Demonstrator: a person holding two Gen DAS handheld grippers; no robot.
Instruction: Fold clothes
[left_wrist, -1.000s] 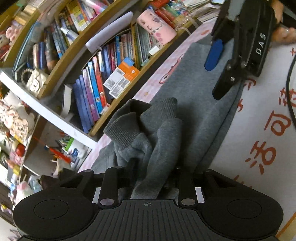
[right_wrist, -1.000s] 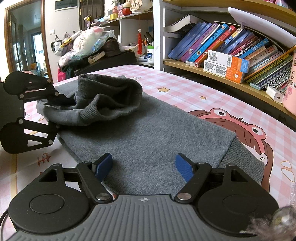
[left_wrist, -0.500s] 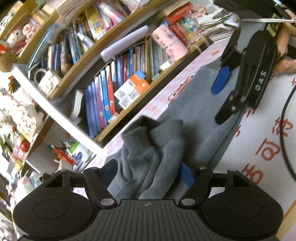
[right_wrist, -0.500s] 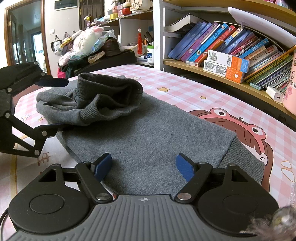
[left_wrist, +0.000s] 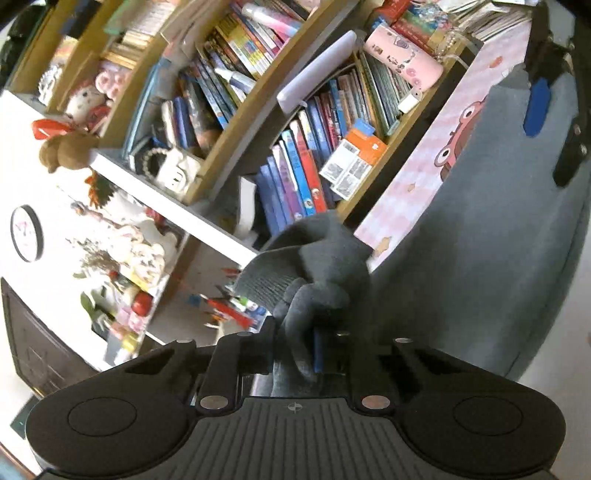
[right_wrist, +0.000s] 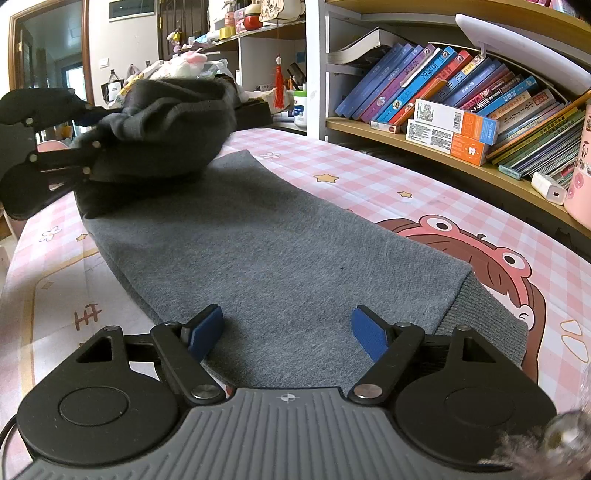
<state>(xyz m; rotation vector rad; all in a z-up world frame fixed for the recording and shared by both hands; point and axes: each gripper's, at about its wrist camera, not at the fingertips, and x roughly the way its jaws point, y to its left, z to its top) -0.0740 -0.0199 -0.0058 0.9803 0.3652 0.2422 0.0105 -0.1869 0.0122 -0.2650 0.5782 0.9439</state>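
Note:
A grey sweater (right_wrist: 280, 243) lies folded lengthwise on the pink checked tablecloth (right_wrist: 369, 177); its ribbed hem (right_wrist: 484, 317) is near my right gripper. My left gripper (left_wrist: 306, 347) is shut on the bunched far end of the sweater (left_wrist: 321, 266) and holds it lifted off the table; it also shows in the right wrist view (right_wrist: 92, 136) at far left. My right gripper (right_wrist: 288, 328) is open, its blue pads on either side of the flat near end of the sweater, low over it. It shows in the left wrist view (left_wrist: 543, 107) at upper right.
A bookshelf (right_wrist: 461, 103) full of books runs along the table's far edge, with a white charger (right_wrist: 548, 192) and a pink cup (right_wrist: 581, 184) on its ledge. Shelves with toys and a clock (left_wrist: 26, 232) stand beyond.
My left gripper opened, then shut on the bunched end of the sweater and raised it off the table. The right gripper has stayed still and open.

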